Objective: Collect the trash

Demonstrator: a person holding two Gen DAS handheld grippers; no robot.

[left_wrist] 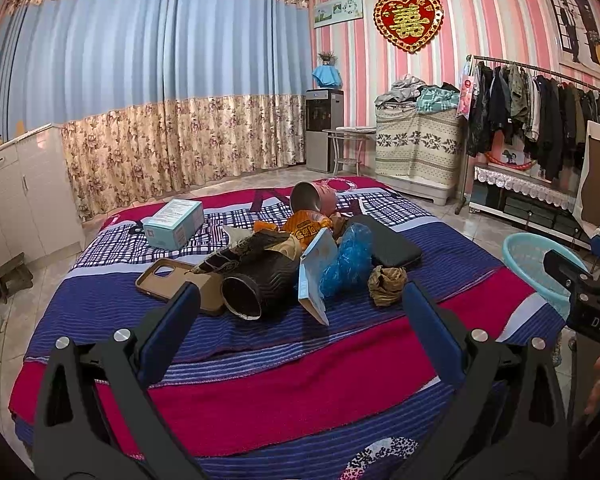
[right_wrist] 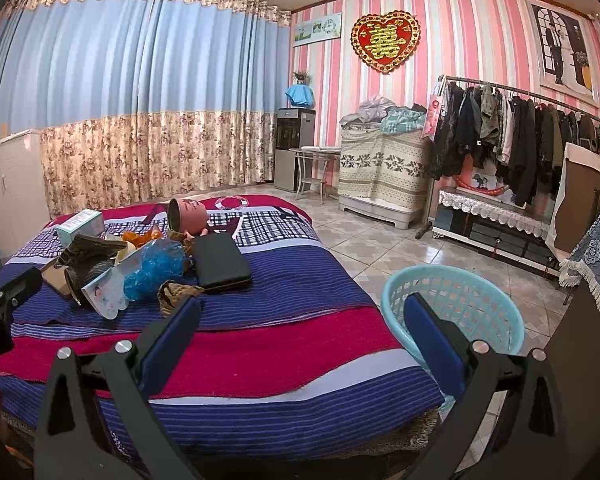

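A pile of trash lies mid-bed: a crumpled brown paper ball [left_wrist: 387,285] [right_wrist: 176,295], a blue plastic bag [left_wrist: 347,258] [right_wrist: 153,267], a black ribbed cup [left_wrist: 260,286] on its side, orange wrappers [left_wrist: 306,225] and a flat light-blue card box [left_wrist: 315,276]. A light-blue mesh basket [right_wrist: 456,308] [left_wrist: 540,264] stands on the floor right of the bed. My left gripper [left_wrist: 300,304] is open and empty, just short of the pile. My right gripper [right_wrist: 302,316] is open and empty over the bed's right edge, near the basket.
Also on the bed are a brown phone case [left_wrist: 172,280], a black wallet-like case [left_wrist: 392,246] [right_wrist: 220,262], a pale blue box [left_wrist: 174,223] and a pink tipped cup [left_wrist: 312,198]. A clothes rack [right_wrist: 520,136], covered cabinet [right_wrist: 380,172] and white cupboards [left_wrist: 20,192] line the room.
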